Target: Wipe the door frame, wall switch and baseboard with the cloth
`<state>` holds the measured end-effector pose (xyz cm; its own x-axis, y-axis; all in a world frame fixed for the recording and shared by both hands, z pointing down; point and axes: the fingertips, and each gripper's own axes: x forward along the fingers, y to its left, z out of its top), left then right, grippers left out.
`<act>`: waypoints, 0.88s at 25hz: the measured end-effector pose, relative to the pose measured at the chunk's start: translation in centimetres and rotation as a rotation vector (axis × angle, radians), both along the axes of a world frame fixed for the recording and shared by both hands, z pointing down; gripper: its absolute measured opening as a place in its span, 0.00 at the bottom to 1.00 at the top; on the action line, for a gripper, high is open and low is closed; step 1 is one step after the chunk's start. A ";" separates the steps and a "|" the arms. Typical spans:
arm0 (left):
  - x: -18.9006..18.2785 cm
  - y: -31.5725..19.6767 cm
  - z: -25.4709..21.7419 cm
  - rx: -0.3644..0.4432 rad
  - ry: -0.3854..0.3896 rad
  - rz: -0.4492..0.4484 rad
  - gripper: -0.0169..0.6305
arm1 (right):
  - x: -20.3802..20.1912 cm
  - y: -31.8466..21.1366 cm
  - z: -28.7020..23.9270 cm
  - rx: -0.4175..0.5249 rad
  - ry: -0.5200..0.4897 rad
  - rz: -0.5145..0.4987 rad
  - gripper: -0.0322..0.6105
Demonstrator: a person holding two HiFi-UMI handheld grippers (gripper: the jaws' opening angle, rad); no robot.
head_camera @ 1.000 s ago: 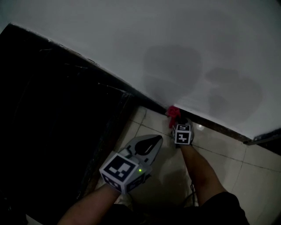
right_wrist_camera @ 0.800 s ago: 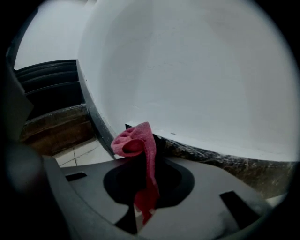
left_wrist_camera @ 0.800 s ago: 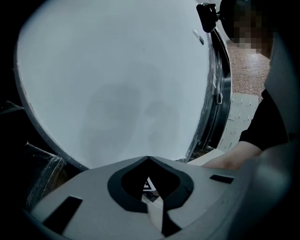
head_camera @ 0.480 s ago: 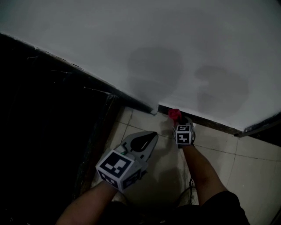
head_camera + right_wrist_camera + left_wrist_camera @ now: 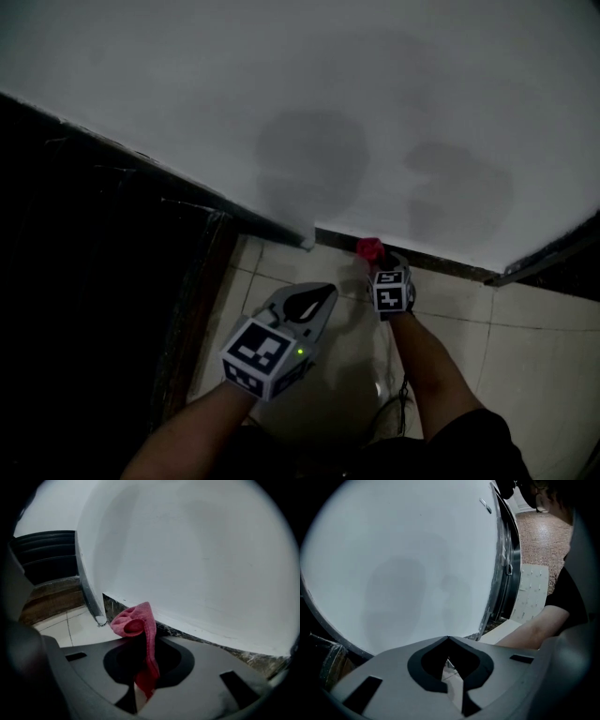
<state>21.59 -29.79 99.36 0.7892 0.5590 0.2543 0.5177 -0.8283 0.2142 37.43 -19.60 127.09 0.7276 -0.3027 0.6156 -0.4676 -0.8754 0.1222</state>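
Red cloth point(image 5: 137, 622) between right gripper point(image 5: 140, 640) fingers point(image 5: 211, 665), bunch beyond their tips.

Indoor passage or room by a doorway, domestic-looking, dimly lit. A plain white painted wall point(image 5: 394, 84) meets a floor of pale glossy square tiles point(image 5: 534, 347) with thin grout lines. A dark speckled stone baseboard point(image 5: 450, 265) runs along the wall's foot. At left is a dark door frame point(image 5: 192, 309), with blackness beyond it. The left gripper view shows a metal-edged doorway point(image 5: 510, 569) with reddish brick-patterned paving point(image 5: 539, 531) past it.
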 end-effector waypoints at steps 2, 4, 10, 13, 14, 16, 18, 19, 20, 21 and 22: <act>0.1 0.8 0.1 0.009 0.003 0.014 0.01 | 0.0 1.1 -0.2 -0.004 0.003 0.007 0.12; 0.3 1.4 0.0 0.022 0.011 0.022 0.01 | -0.1 2.4 -0.4 -0.011 0.004 0.014 0.12; 0.8 3.4 0.9 0.023 -0.002 0.044 0.01 | -0.2 6.7 0.1 -0.021 -0.015 0.079 0.12; 1.1 5.0 0.9 0.021 -0.002 0.069 0.01 | -0.2 9.1 0.6 -0.018 -0.032 0.126 0.12; 1.1 5.5 1.0 0.029 0.003 0.083 0.01 | -0.2 9.9 0.7 -0.012 -0.041 0.145 0.12; 1.0 6.1 1.1 0.039 0.008 0.105 0.01 | -0.2 11.0 0.8 -0.006 -0.053 0.174 0.12; 1.1 6.3 1.4 0.036 0.007 0.112 0.01 | -0.2 11.8 0.8 -0.013 -0.052 0.189 0.12; 1.2 6.3 1.5 0.032 0.006 0.112 0.01 | -0.2 12.2 0.9 -0.015 -0.051 0.195 0.12; 1.3 6.5 1.6 0.027 0.005 0.112 0.01 | -0.2 12.7 0.8 -0.014 -0.051 0.201 0.12; 1.4 6.7 1.7 0.024 0.003 0.113 0.01 | -0.2 13.3 0.8 -0.014 -0.050 0.208 0.12; 1.5 7.1 1.7 0.021 0.002 0.115 0.01 | -0.2 13.9 0.8 -0.016 -0.050 0.213 0.12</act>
<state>23.12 -22.67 101.07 0.7207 0.6404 0.2656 0.6099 -0.7678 0.1962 37.19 -5.74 127.85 0.7422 -0.1355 0.6564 -0.2786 -0.9531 0.1182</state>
